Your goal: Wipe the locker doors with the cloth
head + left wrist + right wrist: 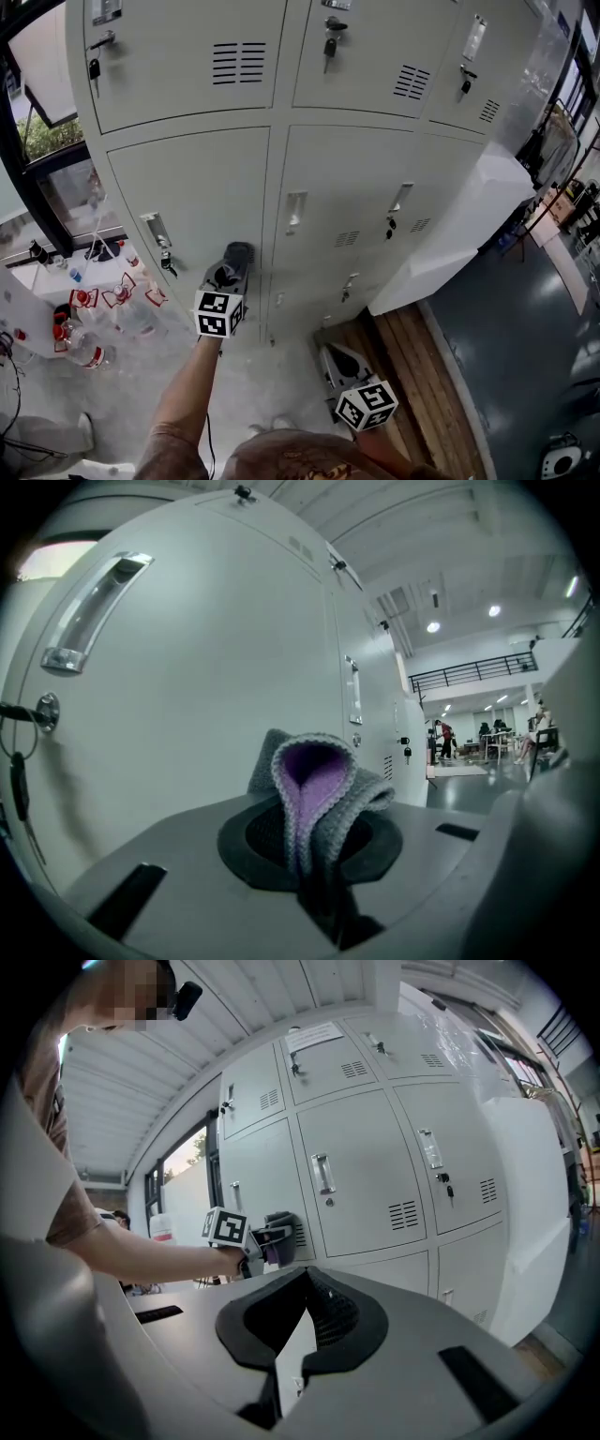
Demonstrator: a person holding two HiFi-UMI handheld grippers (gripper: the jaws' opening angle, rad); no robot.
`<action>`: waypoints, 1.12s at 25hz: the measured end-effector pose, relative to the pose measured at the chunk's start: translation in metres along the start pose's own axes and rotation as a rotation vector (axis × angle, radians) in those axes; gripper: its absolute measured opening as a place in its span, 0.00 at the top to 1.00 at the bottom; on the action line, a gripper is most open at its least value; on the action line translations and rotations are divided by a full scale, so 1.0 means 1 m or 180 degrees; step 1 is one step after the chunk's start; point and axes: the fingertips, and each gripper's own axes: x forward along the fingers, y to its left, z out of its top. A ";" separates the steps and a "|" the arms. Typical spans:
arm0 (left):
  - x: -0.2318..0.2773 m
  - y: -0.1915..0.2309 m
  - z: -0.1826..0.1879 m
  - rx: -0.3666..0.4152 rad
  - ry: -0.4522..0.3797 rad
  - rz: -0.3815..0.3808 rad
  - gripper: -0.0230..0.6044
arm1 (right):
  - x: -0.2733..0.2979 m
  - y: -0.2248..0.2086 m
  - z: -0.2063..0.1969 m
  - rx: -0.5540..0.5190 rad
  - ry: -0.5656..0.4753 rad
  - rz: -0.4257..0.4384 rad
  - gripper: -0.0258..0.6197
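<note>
A grey cloth with a purple inner face (319, 780) is folded between the jaws of my left gripper (314, 841), which is shut on it. In the head view, the left gripper (232, 267) presses the cloth (238, 251) against the lower-left locker door (202, 187), right of its handle (155, 228) and hanging key (168, 263). My right gripper (339, 364) hangs low near the floor, away from the lockers, shut with nothing in it. From the right gripper view (305, 1288), the left gripper (267, 1237) and cloth (281, 1241) show against the pale grey lockers (366, 1176).
Keys hang from several locker locks (329, 45). A white cabinet (469, 225) juts out at the right of the lockers. Wooden boards (417, 375) lie on the floor below it. Bottles and red-marked items (94, 319) crowd the floor at the left.
</note>
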 end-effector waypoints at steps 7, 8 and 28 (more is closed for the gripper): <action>0.017 -0.021 0.000 -0.0024 0.0019 -0.0148 0.90 | -0.010 -0.009 -0.001 0.0035 0.0000 -0.0081 0.96; 0.020 -0.024 0.000 -0.0025 0.0026 -0.0173 0.90 | -0.011 -0.009 -0.002 0.0038 -0.0001 -0.0080 0.96; 0.001 -0.084 0.038 -0.0353 0.0046 -0.0722 0.90 | -0.005 -0.008 -0.007 0.0073 0.0050 0.0103 0.96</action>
